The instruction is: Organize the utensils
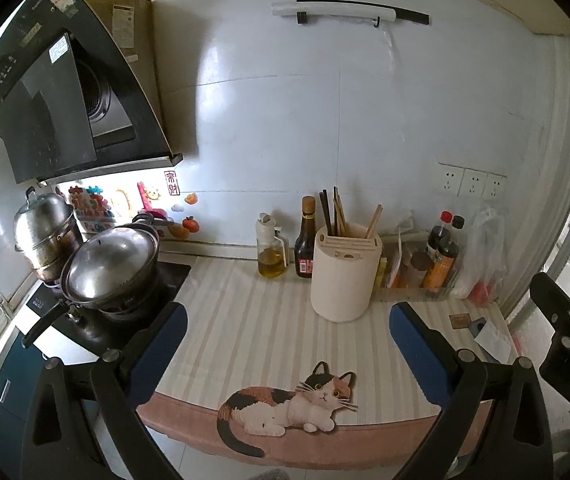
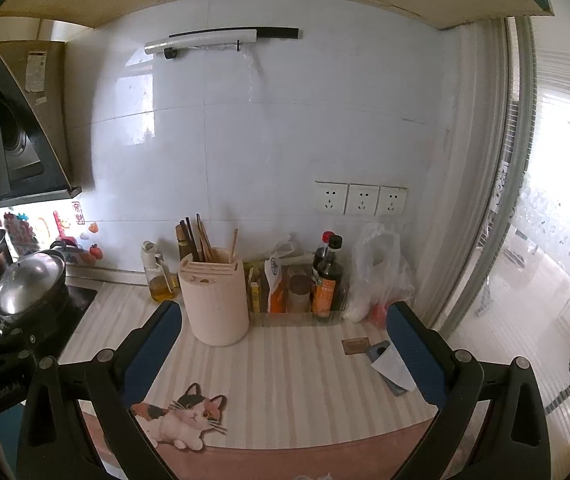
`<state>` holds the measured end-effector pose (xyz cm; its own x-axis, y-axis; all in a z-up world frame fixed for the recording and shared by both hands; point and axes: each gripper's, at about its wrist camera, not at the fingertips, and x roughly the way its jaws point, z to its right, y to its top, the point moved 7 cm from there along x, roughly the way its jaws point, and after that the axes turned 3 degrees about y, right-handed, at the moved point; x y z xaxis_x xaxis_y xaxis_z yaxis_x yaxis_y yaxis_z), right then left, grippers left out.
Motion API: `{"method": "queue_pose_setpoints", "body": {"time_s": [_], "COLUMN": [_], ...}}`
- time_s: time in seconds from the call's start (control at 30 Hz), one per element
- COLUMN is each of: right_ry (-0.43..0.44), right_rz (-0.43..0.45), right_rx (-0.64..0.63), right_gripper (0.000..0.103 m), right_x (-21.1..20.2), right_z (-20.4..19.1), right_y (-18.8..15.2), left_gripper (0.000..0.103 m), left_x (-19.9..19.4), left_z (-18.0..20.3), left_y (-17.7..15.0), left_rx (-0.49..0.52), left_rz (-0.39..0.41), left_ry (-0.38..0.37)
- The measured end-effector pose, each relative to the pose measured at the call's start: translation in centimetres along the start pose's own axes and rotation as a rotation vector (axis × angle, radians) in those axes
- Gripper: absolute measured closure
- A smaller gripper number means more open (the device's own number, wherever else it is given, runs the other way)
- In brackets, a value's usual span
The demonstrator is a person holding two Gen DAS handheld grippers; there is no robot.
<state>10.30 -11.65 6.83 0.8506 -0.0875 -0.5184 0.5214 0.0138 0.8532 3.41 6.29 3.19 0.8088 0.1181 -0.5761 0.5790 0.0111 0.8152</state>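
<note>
A cream utensil holder (image 1: 345, 276) stands on the striped mat (image 1: 245, 320) near the wall, with several chopsticks (image 1: 335, 212) upright in it. It also shows in the right wrist view (image 2: 215, 300) with its chopsticks (image 2: 201, 240). My left gripper (image 1: 285, 344) is open and empty, in front of the holder above the mat. My right gripper (image 2: 285, 344) is open and empty, to the right of the holder. A knife in a sheath (image 2: 389, 364) lies on the mat by the right gripper's right finger (image 2: 413, 352).
An oil bottle (image 1: 271, 248) and a dark sauce bottle (image 1: 306, 240) stand left of the holder. Bottles and a plastic bag (image 2: 377, 276) crowd the back right corner. Lidded pots (image 1: 113, 268) sit on the stove at left. A small brown card (image 2: 354, 346) lies on the mat.
</note>
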Motion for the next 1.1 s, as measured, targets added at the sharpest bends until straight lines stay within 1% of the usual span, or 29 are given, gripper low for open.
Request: {"method": "queue_pose_setpoints", "body": {"time_s": [0.6,1.1], "right_ry": [0.007,0.017], "right_rz": [0.017,0.004], "right_rx": [-0.009,-0.007], "right_gripper": [0.0,0.0], "right_x": [-0.11,0.11], "right_z": [-0.36,-0.26], "right_y": [0.67,0.44], "left_gripper": [0.0,0.0], "left_x": [0.19,0.01], "left_z": [0.33,0.28], "left_y": [0.87,0.64], "left_rx": [-0.012,-0.015], "left_rz": [0.008,0.012], "left_ry": [0.001,0.024]}}
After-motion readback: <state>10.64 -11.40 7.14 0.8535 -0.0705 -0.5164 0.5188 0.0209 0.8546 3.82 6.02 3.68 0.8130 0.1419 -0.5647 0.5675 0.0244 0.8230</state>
